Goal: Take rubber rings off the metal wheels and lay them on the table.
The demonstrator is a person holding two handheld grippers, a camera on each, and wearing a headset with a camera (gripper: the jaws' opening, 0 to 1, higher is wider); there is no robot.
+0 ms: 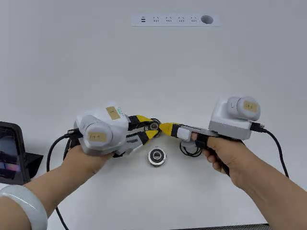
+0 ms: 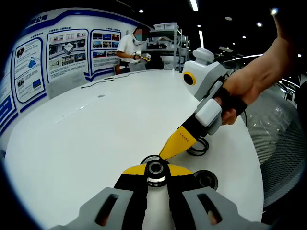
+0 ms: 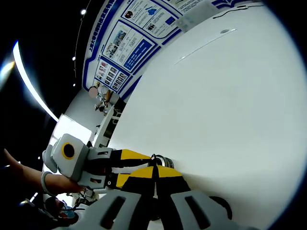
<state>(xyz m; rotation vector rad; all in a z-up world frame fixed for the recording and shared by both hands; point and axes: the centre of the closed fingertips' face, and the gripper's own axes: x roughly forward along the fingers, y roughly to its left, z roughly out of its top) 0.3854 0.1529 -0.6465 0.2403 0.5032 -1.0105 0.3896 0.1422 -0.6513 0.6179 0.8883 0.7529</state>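
Metal wheel (image 1: pixel 153 126) clamped in left gripper (image 2: pixel 157 171) jaws; right gripper (image 3: pixel 153 170) jaws pinch its rubber ring (image 2: pixel 147 157).

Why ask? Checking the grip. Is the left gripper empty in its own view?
No, the left gripper has a metal wheel clamped between its yellow fingers.

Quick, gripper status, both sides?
Left gripper: closed on the metal wheel.
Right gripper: closed, apparently pinching that wheel's rubber ring.
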